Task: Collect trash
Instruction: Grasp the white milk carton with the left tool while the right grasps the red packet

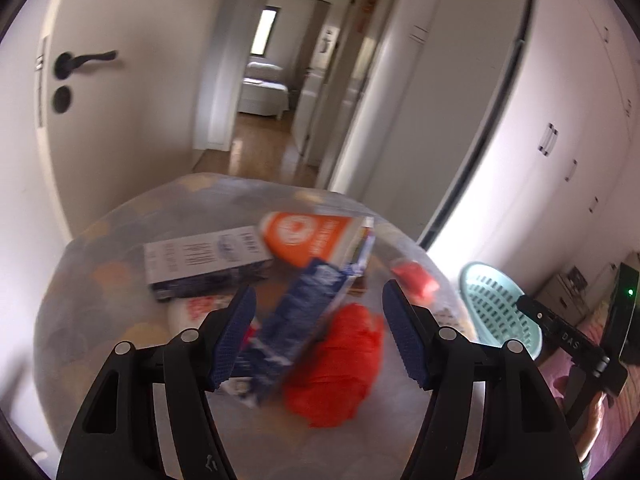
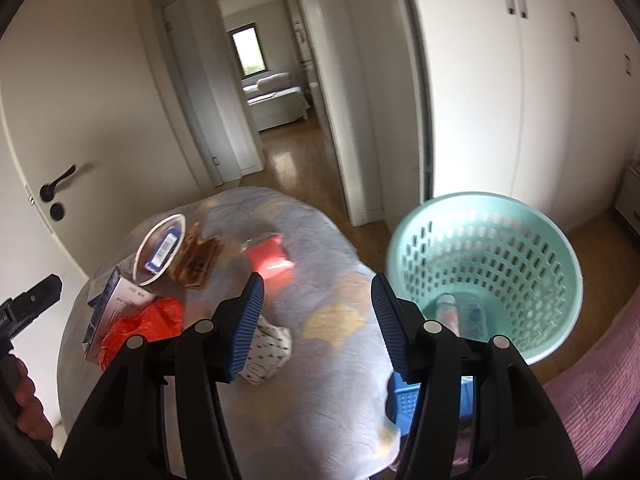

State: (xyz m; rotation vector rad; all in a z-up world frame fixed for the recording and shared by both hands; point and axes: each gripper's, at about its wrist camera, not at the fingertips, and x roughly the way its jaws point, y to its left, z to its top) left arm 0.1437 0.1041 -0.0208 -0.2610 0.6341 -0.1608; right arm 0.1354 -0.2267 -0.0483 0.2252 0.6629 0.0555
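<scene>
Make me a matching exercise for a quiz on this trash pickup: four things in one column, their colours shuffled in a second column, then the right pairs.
Things:
1. laundry basket
2. crumpled plastic bag
3. door handle
4. gripper pads

Colours:
A. black
B. blue
C. mint green
D. red-orange

Pairs: 1-C, 2-D, 3-A, 4-B

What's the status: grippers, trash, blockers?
Left gripper open, empty. Right gripper open, empty. Crumpled red plastic bag and boxes lie on table; perforated mint plastic basket beside it. No blockers.
</scene>
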